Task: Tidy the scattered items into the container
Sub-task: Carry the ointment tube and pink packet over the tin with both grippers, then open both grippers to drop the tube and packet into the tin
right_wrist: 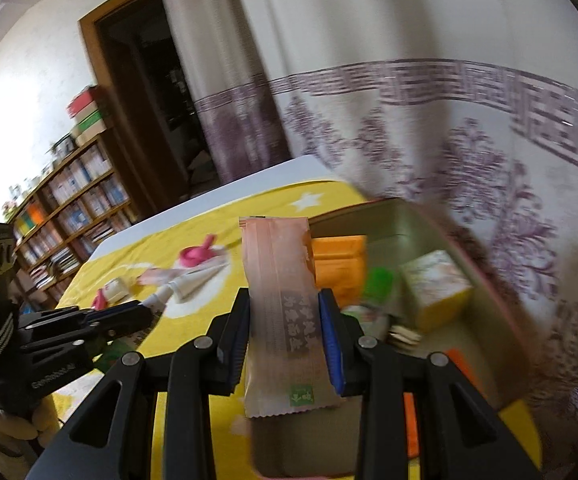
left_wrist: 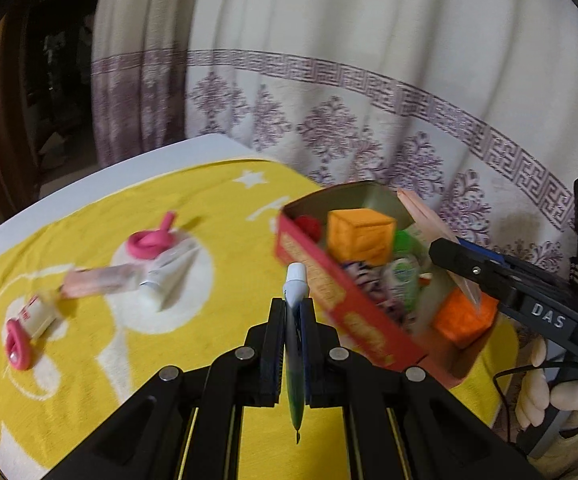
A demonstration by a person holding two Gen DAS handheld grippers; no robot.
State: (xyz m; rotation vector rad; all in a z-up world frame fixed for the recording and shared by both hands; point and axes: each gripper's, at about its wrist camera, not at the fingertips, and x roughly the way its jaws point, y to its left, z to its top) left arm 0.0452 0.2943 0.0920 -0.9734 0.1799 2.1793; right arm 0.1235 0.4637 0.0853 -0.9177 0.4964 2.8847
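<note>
Left gripper (left_wrist: 293, 312) clamped on small tube (left_wrist: 295, 292), right gripper (right_wrist: 285, 324) clamped on pink sachet (right_wrist: 281, 304); both aimed at box (left_wrist: 329, 284) for deposit.

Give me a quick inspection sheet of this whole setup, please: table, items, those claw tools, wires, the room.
Surface: yellow towel over a white table.
Job's things: red box holds orange blocks and a green bottle; two pink rings, two tubes and a pink packet lie loose on the towel.
Clutter: nothing seen.
Grippers: left gripper shut on a green tube; right gripper shut on a pink snack packet.
Cables: thin black wire by the gloved hand.
Surroundings: patterned curtain, bookshelf, doorway.
</note>
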